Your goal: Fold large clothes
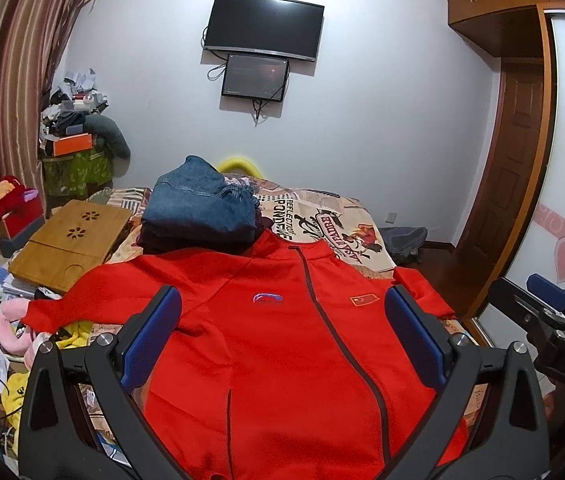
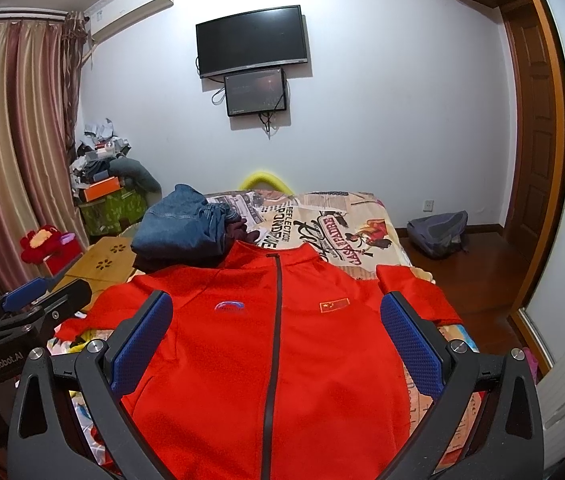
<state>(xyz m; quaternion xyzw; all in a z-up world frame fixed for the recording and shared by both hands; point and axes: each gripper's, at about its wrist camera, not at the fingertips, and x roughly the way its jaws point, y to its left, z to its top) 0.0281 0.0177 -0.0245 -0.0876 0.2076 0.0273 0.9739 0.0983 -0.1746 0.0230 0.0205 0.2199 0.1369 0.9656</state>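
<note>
We lose the red jacket's [image 1: 282, 360] hem below both pictures' bottom edges. Its far sleeve [image 2: 414, 296] drops over the bed [image 2: 366, 248] side. Folded jeans [image 1: 202, 204] hide darker clothes beneath. The chest logo [image 2: 231, 307] lettering is unreadable.

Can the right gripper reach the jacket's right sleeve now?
Probably yes. The right gripper is open above the jacket, and the sleeve lies flat on the bed, uncovered.

Wall television [image 1: 264, 26], grey backpack [image 2: 438, 232], bamboo lap desk [image 1: 70, 240], striped curtains [image 2: 10, 140].
</note>
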